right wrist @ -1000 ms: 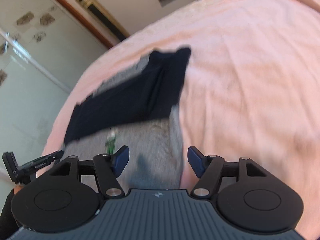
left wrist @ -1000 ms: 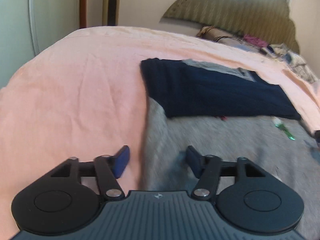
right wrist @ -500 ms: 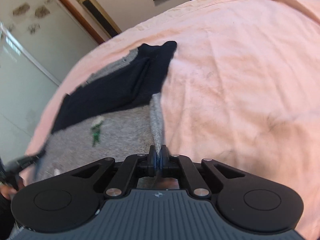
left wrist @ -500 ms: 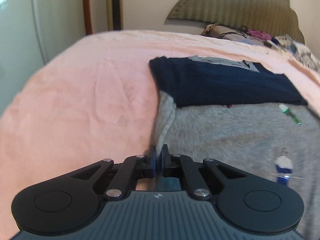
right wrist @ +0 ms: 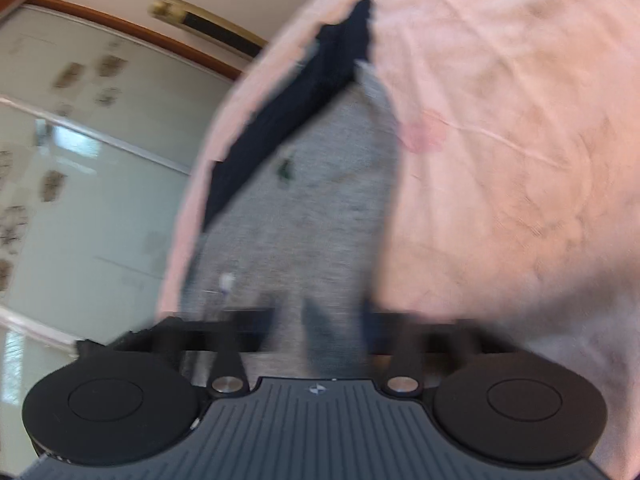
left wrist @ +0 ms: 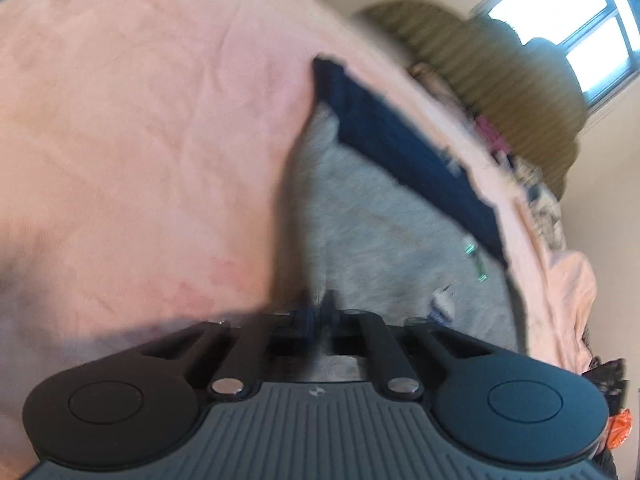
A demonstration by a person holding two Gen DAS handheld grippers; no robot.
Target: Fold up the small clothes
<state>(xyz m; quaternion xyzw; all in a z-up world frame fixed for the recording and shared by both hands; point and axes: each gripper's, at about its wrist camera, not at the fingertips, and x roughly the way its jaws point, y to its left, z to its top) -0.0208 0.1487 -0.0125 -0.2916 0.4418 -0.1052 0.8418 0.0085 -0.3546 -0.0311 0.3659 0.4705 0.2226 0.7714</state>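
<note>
A small grey top (left wrist: 380,232) with a navy band (left wrist: 400,152) across its far end lies on the pink bed sheet (left wrist: 140,140). My left gripper (left wrist: 318,314) is shut on the top's near left edge, and the cloth rises from the bed into its fingers. In the right wrist view the same grey top (right wrist: 320,200) and navy band (right wrist: 288,112) run away from my right gripper (right wrist: 340,320). That gripper is blurred but shut on the near right edge, with grey cloth pinched between its fingers. Both views are tilted and smeared by motion.
An olive headboard (left wrist: 500,80) and a heap of mixed clothes (left wrist: 540,208) stand at the bed's far end under a window (left wrist: 580,20). Frosted glass doors (right wrist: 100,160) with a wooden frame lie left of the bed. Pink sheet spreads wide on either side of the top.
Both grippers went from open to shut on the grey top's near edge. Since then both have rolled and shifted, and the cloth edges now pull up toward the cameras.
</note>
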